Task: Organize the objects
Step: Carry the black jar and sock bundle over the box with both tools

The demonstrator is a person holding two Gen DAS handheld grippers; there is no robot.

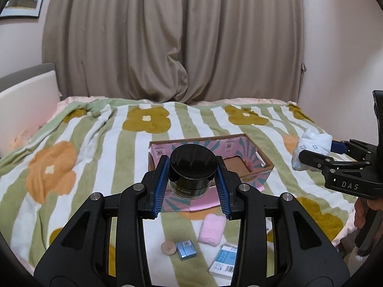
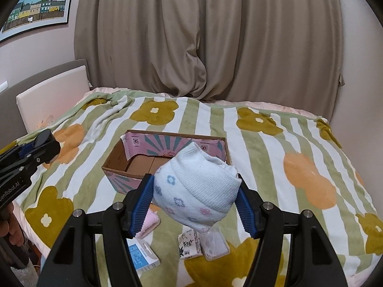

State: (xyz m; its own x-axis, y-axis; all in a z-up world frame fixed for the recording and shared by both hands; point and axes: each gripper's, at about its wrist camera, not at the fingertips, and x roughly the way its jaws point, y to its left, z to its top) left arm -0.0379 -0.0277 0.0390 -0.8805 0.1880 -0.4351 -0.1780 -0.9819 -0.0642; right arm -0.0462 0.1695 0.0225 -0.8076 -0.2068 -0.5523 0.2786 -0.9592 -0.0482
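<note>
Now black jar [image 1: 192, 171] between left fingers [image 1: 160, 186], sock bundle [image 2: 197, 189] between right fingers [image 2: 246, 211].

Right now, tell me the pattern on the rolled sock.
White knit sock with small blue, purple and pink flowers; clearest in right wrist view.

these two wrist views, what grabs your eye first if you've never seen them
First the left hand-held gripper, shut on a black jar held above the near edge of the open cardboard box. Then the right hand-held gripper, clamping a balled white sock over the flowered striped blanket.
</note>
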